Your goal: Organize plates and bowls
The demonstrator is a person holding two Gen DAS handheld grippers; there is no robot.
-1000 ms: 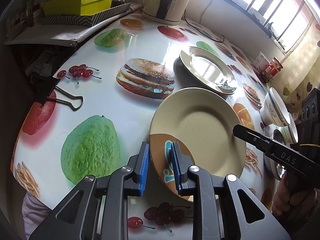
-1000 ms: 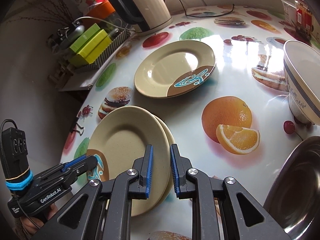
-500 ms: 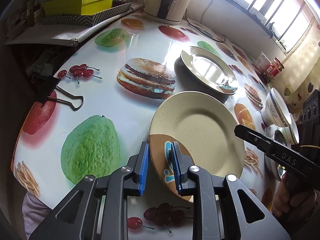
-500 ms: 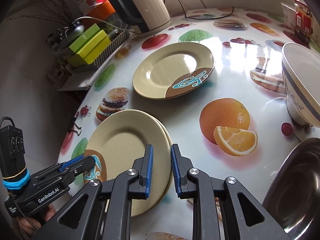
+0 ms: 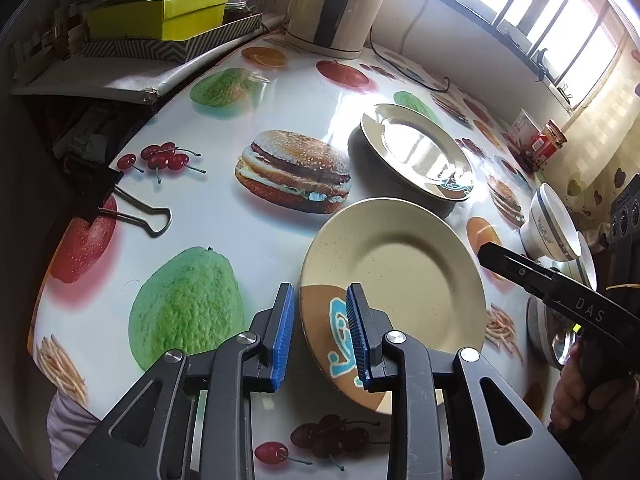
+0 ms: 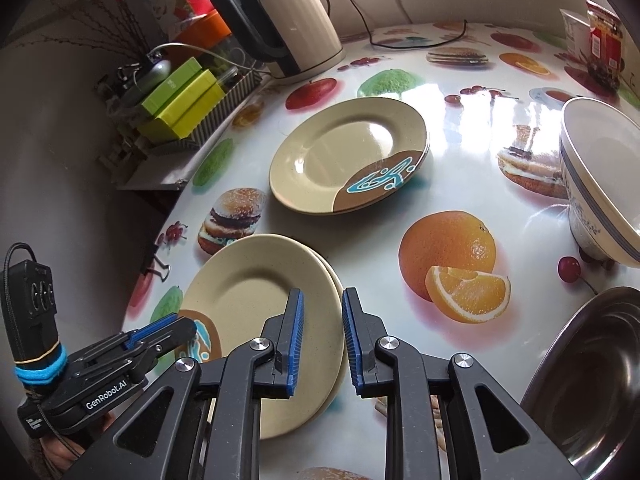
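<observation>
A beige plate [image 5: 396,276] with a brown and blue patch lies on another like it; the pair shows in the right wrist view [image 6: 256,304]. My left gripper [image 5: 320,332] is open, its jaws straddling the near rim of the top plate without clamping it. My right gripper [image 6: 322,340] is open, its jaws astride the stack's right edge. A second beige plate [image 6: 348,160] lies farther back. A white bowl with blue bands [image 6: 600,176] stands at the right, and a steel bowl [image 6: 592,376] sits near the right edge.
The table [image 5: 248,248] has a fruit-print cloth. A white kettle [image 6: 288,20] and green boxes [image 6: 180,100] stand at the back. A binder clip [image 5: 116,200] lies at the left edge. Red jars [image 6: 604,44] stand far right.
The left gripper's jaws have widened off the plate's rim. The top plate has settled lower onto the one beneath. The right gripper has shifted slightly left.
</observation>
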